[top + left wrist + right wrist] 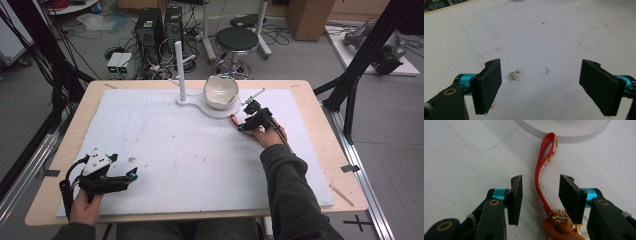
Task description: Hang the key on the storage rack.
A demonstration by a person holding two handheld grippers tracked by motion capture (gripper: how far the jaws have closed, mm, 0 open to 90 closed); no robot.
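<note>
High view, stand: the white stand base carries an upright peg and a bowl; it serves as landmark.
High view, right gripper: just beside the base's near right edge, over the red strap.
High view, left gripper: well apart from the stand, at the near left of the foam mat.
Left gripper view, left gripper: jaws spread wide, nothing between them, bare mat below.
Right gripper view, right gripper: jaws released, straddling the red keychain strap, not yet pinching.
Right gripper view, strap: its loop end touches the stand base; the orange charm and gold ring lie nearest the gripper.
Advice: I judge it best to centre the strap between the pads, lower, then close above the ring.
</note>
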